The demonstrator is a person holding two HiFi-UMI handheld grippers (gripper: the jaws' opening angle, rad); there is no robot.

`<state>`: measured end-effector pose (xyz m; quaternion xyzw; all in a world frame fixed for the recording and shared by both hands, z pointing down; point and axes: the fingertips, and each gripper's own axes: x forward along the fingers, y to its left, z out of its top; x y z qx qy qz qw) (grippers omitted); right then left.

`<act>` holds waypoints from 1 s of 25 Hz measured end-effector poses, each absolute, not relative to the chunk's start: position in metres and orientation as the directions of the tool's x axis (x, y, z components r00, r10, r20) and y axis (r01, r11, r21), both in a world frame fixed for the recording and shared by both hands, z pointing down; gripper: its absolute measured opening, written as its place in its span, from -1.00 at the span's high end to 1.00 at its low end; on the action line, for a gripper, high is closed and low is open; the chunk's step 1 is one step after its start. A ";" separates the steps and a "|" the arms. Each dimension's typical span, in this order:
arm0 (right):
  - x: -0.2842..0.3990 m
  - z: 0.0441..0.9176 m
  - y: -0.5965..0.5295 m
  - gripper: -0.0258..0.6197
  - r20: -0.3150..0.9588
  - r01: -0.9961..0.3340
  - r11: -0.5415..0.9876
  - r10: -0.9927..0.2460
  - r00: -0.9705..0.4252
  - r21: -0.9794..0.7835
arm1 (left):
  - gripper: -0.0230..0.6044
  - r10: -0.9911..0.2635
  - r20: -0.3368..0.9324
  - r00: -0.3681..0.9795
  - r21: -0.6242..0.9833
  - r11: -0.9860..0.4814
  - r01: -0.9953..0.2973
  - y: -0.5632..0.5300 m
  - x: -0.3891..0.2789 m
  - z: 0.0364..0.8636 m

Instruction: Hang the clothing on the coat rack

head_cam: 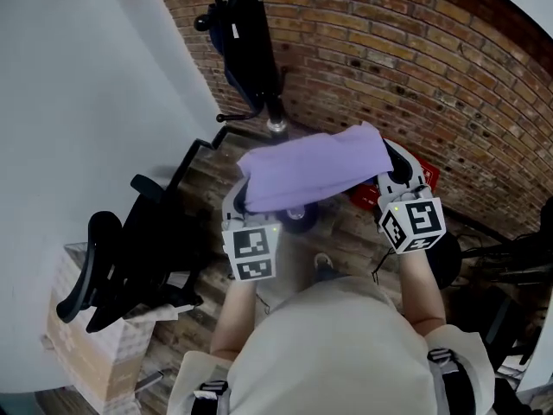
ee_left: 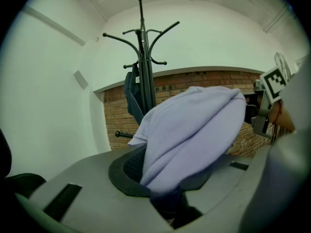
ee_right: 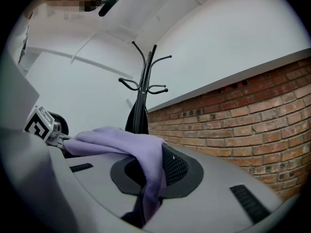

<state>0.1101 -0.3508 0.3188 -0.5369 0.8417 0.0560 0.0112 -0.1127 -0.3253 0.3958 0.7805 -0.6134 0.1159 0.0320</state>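
**A:** So, how far along is it?

**B:** Not hung yet, I'd judge. The coat rack (head_cam: 259, 59) stands ahead by the brick wall (head_cam: 415, 67). It's well apart from the lilac garment (head_cam: 313, 173), which is stretched in the air between the two grippers.

**A:** Both gripping?

**B:** Yes. The left gripper (ee_left: 167, 198) pinches one bunched end. The right gripper (ee_right: 143, 205) is nearly closed on a thinner fold at the other end.

**A:** What's left?

**B:** Carrying it over and draping it on the rack.

**A:** Counts?

**B:** One rack, one dark item (ee_left: 131, 93) already hanging on it, one lilac garment, two grippers.
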 end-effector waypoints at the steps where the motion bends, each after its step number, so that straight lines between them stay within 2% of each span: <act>1: 0.110 0.317 -0.360 0.85 -0.081 -0.901 0.426 -0.898 -0.432 0.083 | 0.63 -0.952 0.220 0.214 -0.095 -0.240 -0.966 -0.333 -0.112 0.394; 16: 0.095 0.326 -0.486 0.85 -0.063 -0.838 0.541 -0.836 -0.545 0.069 | 0.63 -0.965 0.240 0.106 -0.123 -0.139 -0.983 -0.416 -0.118 0.397; 25: 0.082 0.359 -0.535 0.85 0.004 -0.807 0.587 -0.809 -0.588 0.070 | 0.62 -0.955 0.293 0.037 -0.133 -0.079 -0.988 -0.443 -0.126 0.423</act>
